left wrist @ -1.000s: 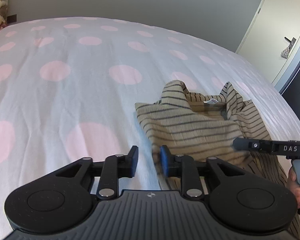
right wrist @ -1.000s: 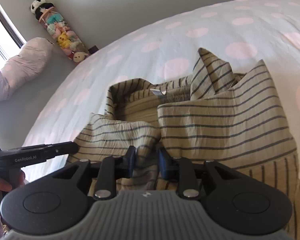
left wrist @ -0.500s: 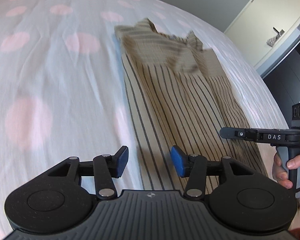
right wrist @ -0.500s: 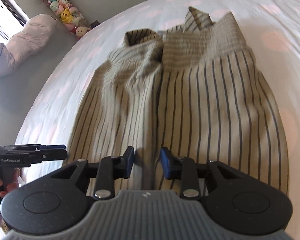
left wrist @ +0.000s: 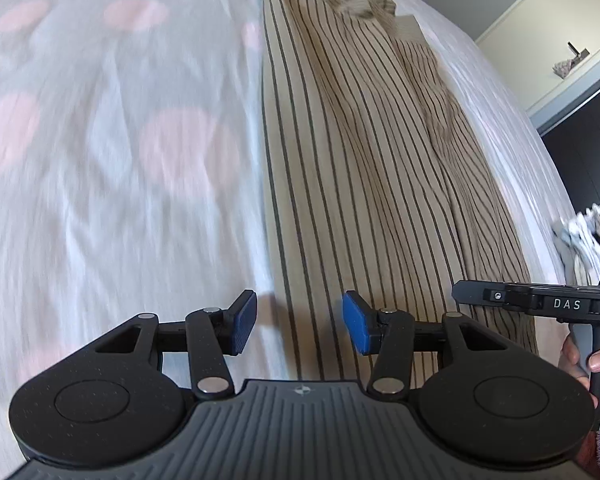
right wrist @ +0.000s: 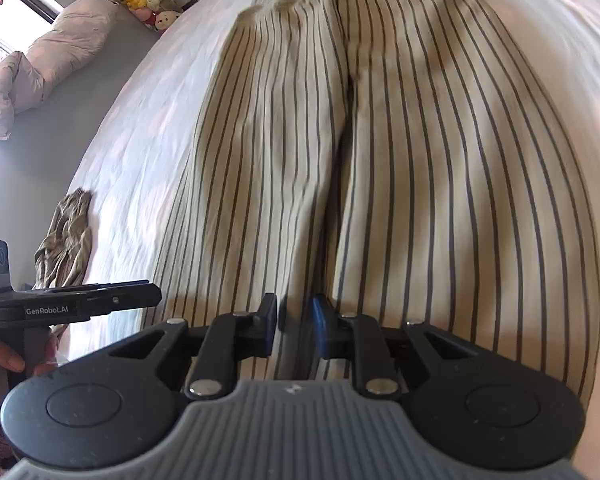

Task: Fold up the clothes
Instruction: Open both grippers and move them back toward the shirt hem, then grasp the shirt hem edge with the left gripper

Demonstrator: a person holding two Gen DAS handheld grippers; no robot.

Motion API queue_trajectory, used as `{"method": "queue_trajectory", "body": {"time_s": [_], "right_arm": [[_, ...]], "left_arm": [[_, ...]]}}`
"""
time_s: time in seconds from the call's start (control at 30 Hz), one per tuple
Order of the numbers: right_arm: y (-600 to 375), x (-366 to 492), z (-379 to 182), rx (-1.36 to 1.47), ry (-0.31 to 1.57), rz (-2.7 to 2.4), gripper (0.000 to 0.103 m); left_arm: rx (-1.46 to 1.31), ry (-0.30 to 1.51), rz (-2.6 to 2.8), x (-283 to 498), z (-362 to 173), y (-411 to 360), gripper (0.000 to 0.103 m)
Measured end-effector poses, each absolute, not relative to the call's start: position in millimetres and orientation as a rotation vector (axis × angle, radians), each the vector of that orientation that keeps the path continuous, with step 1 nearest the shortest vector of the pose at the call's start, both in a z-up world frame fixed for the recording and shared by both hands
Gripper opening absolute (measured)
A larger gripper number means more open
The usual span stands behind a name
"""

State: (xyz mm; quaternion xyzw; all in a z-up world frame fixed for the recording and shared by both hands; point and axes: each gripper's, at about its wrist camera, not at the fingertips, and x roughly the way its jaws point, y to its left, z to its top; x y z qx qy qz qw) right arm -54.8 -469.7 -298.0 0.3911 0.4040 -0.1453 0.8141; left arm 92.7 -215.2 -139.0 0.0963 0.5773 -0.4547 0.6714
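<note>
- The striped trousers (left wrist: 364,152) are laid out long and flat on the polka-dot bedsheet (left wrist: 112,160), waistband at the far end, hems near both grippers.
- The left gripper (left wrist: 299,328) has its jaws spread wide with nothing between them; the trousers' left edge runs straight ahead through the gap.
- The right gripper (right wrist: 294,330) has its jaws nearly closed, a narrow gap left. Striped fabric sits right under them, but I honestly can't tell if it's pinched.
- Left of the right jaws, a crumpled beige garment (right wrist: 66,236) lies at the bed's edge.
</note>
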Motion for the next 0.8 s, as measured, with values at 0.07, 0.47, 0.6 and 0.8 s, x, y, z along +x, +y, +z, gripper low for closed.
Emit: {"method": "queue_trajectory", "body": {"time_s": [0.07, 0.47, 0.6, 0.8], "right_arm": [[-451.1, -72.1, -299.6, 0.850, 0.861, -0.306, 0.023], [-377.5, -125.7, -295.6, 0.787, 0.985, -0.310, 0.012], [-360.6, -134.7, -294.0, 0.726, 1.057, -0.285, 0.012], [-332.7, -156.5, -264.8, 0.542, 1.043, -0.195, 0.023]], "left_arm": [[0.223, 1.335, -1.014, 77.2, -140.0, -203.7, 0.045], [0.450, 1.488, -0.956, 0.8, -143.3, -168.1, 0.045], [0.638, 1.499, -0.972, -22.4, -144.1, -170.4, 0.045], [0.634, 1.413, -1.025, -34.2, -125.0, -160.4, 0.046]]}}
